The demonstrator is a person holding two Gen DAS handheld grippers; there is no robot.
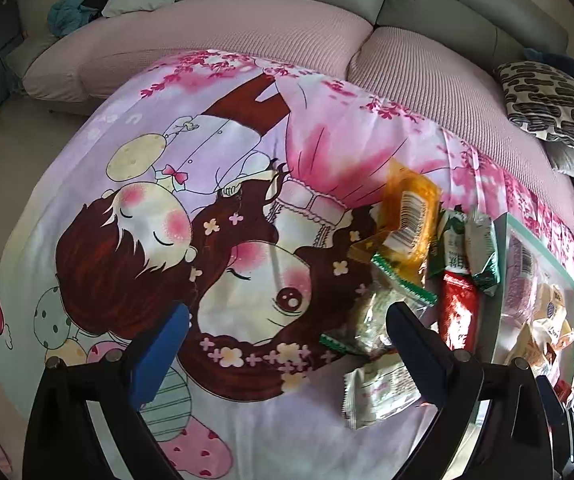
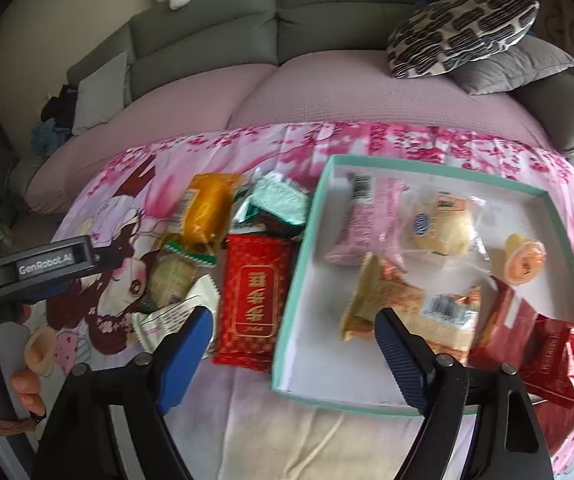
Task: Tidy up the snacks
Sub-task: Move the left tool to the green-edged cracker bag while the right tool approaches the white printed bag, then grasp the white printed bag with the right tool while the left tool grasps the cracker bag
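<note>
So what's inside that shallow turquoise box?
The shallow turquoise box holds a pink wrapped snack, a clear-wrapped pale bun, an orange-lidded jelly cup and red packets. Anything beneath them is hidden.

— How many packets sit inside the teal box (image 2: pixel 301 276)?

— Six: one pink wrapper (image 2: pixel 371 220), two pale buns, one round orange jelly cup (image 2: pixel 526 258) and two red packs at the near right.

— And left of it, outside?

— One red packet (image 2: pixel 255 300), one orange packet (image 2: pixel 207 210), plus several green and white ones, overlapping; I cannot count them exactly.
</note>
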